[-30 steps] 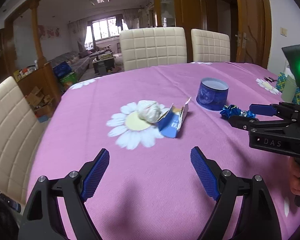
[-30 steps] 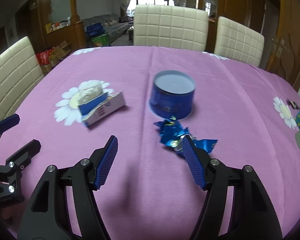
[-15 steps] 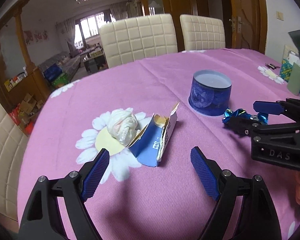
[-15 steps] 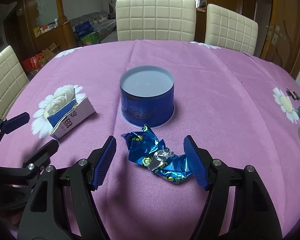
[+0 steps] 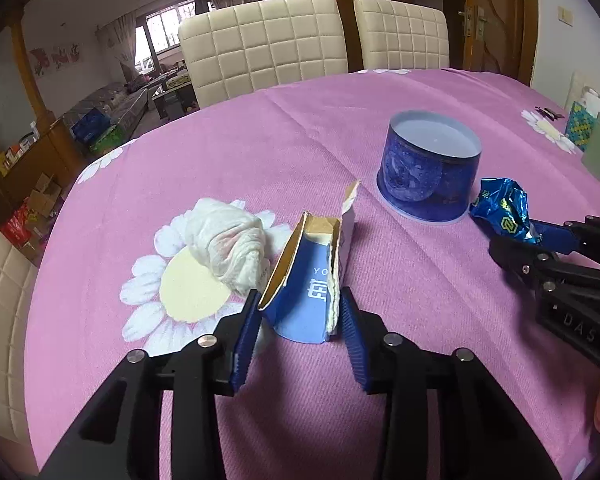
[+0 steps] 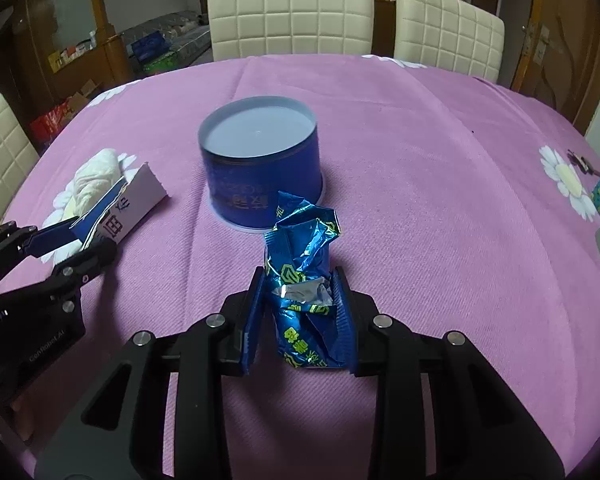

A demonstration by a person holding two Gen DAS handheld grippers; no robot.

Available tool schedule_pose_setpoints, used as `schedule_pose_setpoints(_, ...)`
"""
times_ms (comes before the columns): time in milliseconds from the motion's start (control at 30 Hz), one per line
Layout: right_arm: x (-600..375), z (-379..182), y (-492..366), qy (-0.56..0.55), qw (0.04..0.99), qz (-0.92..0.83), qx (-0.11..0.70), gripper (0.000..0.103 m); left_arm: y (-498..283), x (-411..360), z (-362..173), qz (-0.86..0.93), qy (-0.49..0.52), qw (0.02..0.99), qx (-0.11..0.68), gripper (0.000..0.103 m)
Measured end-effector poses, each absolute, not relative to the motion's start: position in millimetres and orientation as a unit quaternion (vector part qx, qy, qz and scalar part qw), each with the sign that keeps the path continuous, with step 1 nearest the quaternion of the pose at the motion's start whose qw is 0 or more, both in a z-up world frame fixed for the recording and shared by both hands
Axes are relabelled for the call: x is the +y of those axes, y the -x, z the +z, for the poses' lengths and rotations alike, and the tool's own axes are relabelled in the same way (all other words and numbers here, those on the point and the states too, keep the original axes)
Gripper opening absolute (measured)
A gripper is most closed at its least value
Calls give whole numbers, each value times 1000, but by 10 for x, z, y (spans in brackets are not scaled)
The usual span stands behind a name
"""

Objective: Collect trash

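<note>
The left claw (image 5: pixel 300 320) has closed its blue ribbed pads on the near end of the torn blue-and-white cardboard carton (image 5: pixel 314 276), which lies on the pink-clothed desk (image 5: pixel 380 400) just beside a crumpled white tissue (image 5: pixel 226 240). The right claw (image 6: pixel 300 312) pinches the crinkled blue foil wrapper (image 6: pixel 304 276), its long axis pointing away toward the round blue tub (image 6: pixel 260 168). The tub sits open-topped directly ahead of the wrapper and nearer the right claw, so that one likely delivers first.

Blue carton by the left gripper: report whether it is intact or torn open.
Torn open. The blue carton has a ragged ripped edge and a gaping end showing its brown inside, seen between the left gripper pads.
</note>
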State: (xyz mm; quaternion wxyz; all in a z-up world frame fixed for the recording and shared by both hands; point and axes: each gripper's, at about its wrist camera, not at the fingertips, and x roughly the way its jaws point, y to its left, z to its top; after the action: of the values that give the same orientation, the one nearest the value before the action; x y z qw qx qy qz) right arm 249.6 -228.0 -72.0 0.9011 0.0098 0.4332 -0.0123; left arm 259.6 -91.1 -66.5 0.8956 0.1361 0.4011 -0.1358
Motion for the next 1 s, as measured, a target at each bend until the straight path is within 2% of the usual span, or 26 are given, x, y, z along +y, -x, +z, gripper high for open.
schedule_pose_setpoints(33, -2254, -704, -2476, -5, 903, -11, 430, 34, -2566, -906, -650, -132, -140, 897, 398, 33)
schedule_pose_setpoints(500, -1588, -525, -2027, 64, 911, 66, 403, 34, -1917, -247, -311, -84, -129, 915, 374, 32)
schedule_pose_setpoints(1000, -663, -430, -1577, 113, 898, 168, 390, 34, -1409, 460, -292, -46, -113, 923, 365, 33)
